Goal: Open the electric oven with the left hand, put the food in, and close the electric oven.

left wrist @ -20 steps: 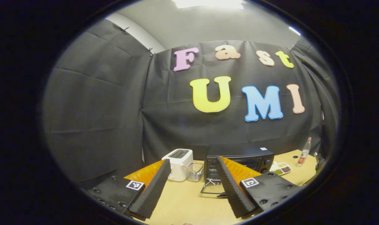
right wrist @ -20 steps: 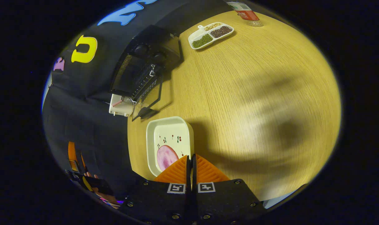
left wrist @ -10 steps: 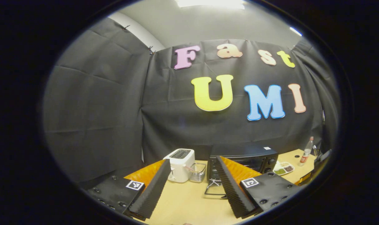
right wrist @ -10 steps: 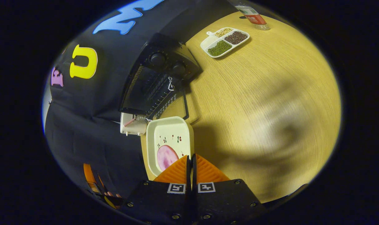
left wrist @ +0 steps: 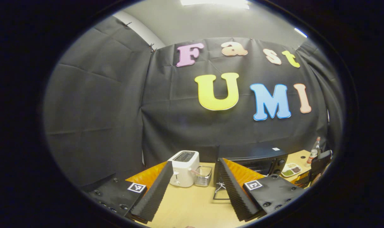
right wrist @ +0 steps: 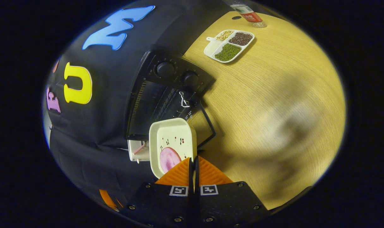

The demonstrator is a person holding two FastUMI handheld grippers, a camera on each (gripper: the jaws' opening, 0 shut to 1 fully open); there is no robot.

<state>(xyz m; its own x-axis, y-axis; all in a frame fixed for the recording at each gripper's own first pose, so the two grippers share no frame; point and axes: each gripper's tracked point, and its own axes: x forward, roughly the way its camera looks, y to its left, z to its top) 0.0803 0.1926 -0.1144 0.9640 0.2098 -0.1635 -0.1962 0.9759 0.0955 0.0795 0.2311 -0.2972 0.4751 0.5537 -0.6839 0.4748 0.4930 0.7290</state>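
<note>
Oven [right wrist: 160, 95] door [right wrist: 201, 122] is down, so opening is done. Left: slide the food in, shut the door.

R gripper [right wrist: 193, 164] is clenched on the rim of the white dish [right wrist: 173, 139], held in the air just in front of the oven mouth, w/ a pink slice of food [right wrist: 168, 159] in it. L gripper [left wrist: 192, 190] is released, fingers spread wide, holding nothing, above the desk [left wrist: 192, 205] & well back from the oven.

Count: 1 oven, 1 dish, 1 food slice, 1 toaster [left wrist: 183, 168], 1 clear container [left wrist: 203, 176] beside it, 1 divided tray [right wrist: 228, 46] w/ 3 fillings, 1 bottle [right wrist: 247, 15].
</note>
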